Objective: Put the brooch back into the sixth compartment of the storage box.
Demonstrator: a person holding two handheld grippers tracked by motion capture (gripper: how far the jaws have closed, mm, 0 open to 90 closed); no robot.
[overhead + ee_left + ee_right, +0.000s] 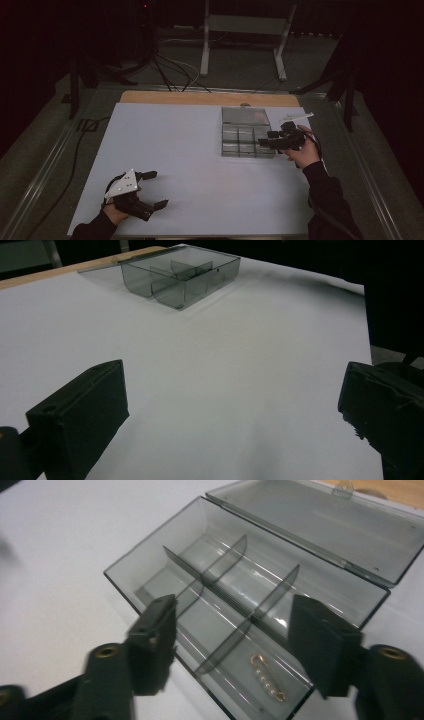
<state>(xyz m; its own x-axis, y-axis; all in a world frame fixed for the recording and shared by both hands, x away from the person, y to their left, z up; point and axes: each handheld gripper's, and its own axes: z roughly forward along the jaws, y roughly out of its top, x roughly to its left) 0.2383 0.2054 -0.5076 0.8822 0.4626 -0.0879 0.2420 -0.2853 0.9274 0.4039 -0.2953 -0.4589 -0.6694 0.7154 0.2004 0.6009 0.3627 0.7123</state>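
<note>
Smoky clear plastic compartment box [280,580], lid open, small gold beaded pin [266,677] inside, blurred, right hand-held gripper [235,645] jaws apart above it, left hand-held gripper [152,190] jaws apart over white worktop [200,150].

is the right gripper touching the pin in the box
Apart. In the right gripper view, the right gripper has open jaws above the box; the pin lies untouched inside.

Table: [200,150] white top, with a bare wooden strip [175,97] along its far edge.
On the table: clear plastic box [246,134], lid open, near that strip.
</note>
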